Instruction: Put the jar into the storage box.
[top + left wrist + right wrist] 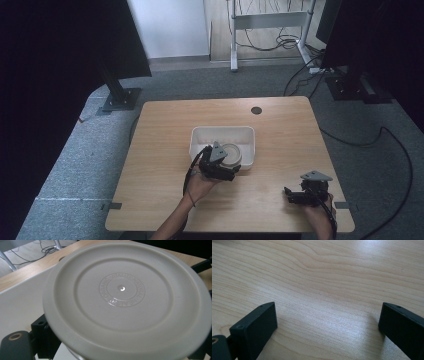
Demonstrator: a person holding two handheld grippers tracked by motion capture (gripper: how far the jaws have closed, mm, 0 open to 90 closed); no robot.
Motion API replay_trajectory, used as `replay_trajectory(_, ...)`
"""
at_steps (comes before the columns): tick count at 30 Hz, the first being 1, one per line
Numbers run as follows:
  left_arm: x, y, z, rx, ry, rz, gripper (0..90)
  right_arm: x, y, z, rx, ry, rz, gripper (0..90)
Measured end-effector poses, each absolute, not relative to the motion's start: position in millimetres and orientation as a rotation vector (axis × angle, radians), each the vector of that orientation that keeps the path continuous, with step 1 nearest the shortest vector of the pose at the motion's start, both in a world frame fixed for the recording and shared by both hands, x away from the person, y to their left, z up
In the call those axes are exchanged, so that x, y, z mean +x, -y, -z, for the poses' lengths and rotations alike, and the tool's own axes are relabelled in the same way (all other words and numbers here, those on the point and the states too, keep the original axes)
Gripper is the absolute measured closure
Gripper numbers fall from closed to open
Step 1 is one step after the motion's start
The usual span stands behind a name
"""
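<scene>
Left gripper [231, 172] clamps the plate [125, 302] over the white tub [200, 137]; lower level. Right gripper [288, 195] gapes, idle.

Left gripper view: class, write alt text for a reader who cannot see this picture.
A round off-white plate, seen from very close and tilted, shows raised rings and embossed lettering circling its middle. Behind it lie the white bin and the wooden table; a black part of the left gripper shows at bottom left.
</scene>
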State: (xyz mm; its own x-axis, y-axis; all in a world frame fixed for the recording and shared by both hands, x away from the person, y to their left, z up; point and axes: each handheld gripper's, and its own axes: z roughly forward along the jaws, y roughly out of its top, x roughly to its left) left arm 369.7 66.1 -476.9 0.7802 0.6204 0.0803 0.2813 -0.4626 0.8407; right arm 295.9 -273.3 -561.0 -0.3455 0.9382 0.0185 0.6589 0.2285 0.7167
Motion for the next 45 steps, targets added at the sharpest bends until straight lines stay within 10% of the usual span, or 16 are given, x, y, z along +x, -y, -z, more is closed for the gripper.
replay_trajectory(45, 417, -51, 524, 2.073, -0.876, -0.582, 10.3, 296, 273, 561, 1.469, -2.089, -0.898, 1.3)
